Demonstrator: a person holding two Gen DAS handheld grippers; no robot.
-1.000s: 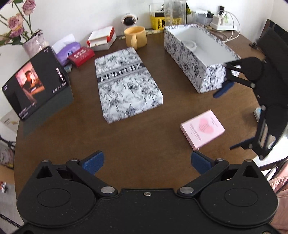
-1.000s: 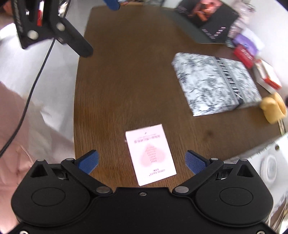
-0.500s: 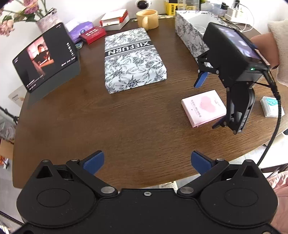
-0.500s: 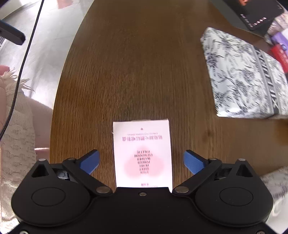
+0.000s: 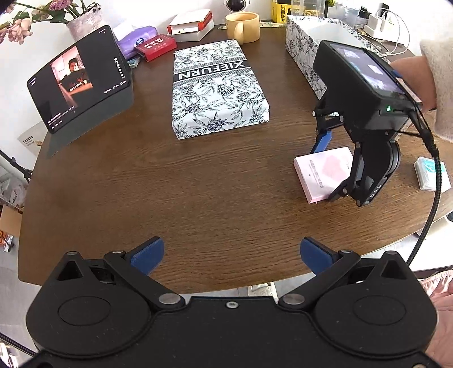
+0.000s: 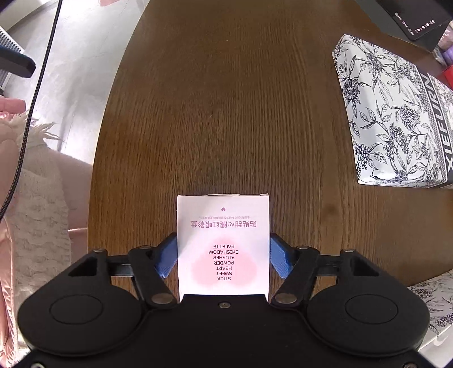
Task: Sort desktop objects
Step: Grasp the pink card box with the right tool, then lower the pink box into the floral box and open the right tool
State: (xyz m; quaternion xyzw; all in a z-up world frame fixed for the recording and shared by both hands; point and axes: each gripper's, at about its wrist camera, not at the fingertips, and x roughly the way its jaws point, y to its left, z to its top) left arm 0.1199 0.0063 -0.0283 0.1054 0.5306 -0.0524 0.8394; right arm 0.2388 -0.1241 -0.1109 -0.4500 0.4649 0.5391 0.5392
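A small pink and white eyeshadow palette box point(image 6: 223, 240) lies flat on the brown table near its right edge. My right gripper point(image 6: 223, 252) is shut on it, one blue pad against each long side. In the left wrist view the same box point(image 5: 314, 169) sits under the right gripper point(image 5: 329, 169), which a hand holds. My left gripper point(image 5: 230, 253) hovers open over the table's front edge with nothing between its fingers. An open floral storage box point(image 5: 303, 48) stands at the back right, and its floral lid point(image 5: 218, 87) lies in the middle.
A tablet point(image 5: 82, 82) leans at the left with a video playing. A yellow mug point(image 5: 243, 27), a red box point(image 5: 155, 46) and a tissue pack point(image 5: 136, 36) line the back. A small blue and white packet point(image 5: 431, 177) lies at the far right edge.
My right gripper came down over the pink box and went from open to shut on its sides. My left gripper drew back toward the table's front edge, still open.
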